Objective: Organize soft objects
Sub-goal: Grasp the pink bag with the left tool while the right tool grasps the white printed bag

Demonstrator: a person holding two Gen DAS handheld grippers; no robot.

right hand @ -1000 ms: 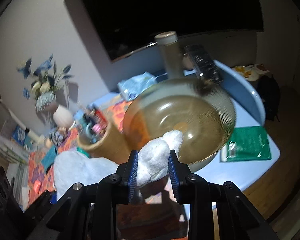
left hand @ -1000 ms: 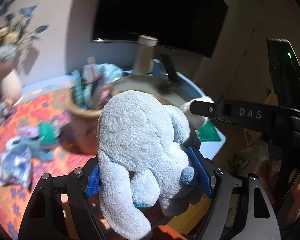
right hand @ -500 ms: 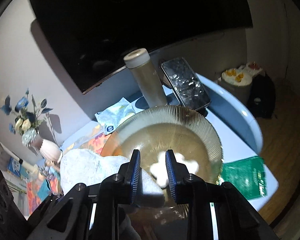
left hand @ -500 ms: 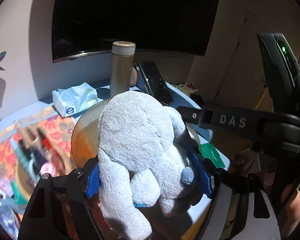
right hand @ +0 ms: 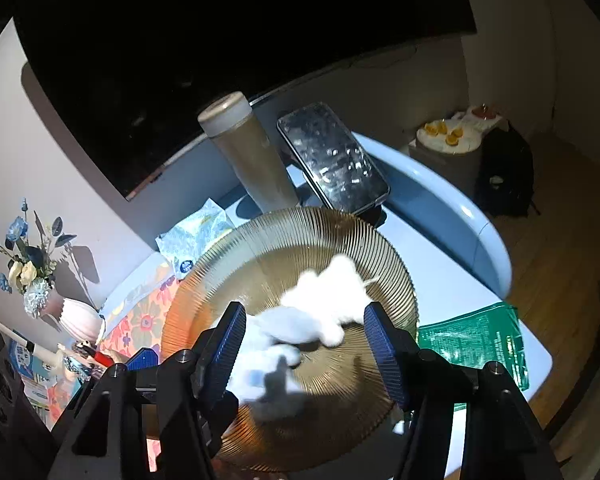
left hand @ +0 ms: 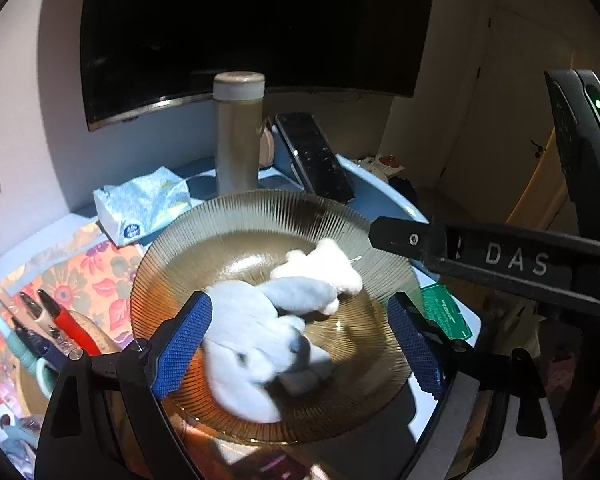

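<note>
plush toys (left hand: 256,344) lie in amber glass bowl (left hand: 260,216), both claws opening.

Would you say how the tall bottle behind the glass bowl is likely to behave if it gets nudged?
The tall bottle looks narrow for its height, so it may tip easily. Being cylindrical, it would probably roll. The phone stands close beside it and might get knocked.

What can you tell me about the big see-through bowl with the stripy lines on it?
The bowl is a wide, shallow dish that looks like amber-brown glass, with fine ribs running from its smooth middle out to the rim. It sits upright on the pale blue table, close in front of a tall bottle and a dark phone. Inside lie two soft toys touching each other: a grey-blue plush and a smaller white plush. Bright light falls across its bottom.
</note>
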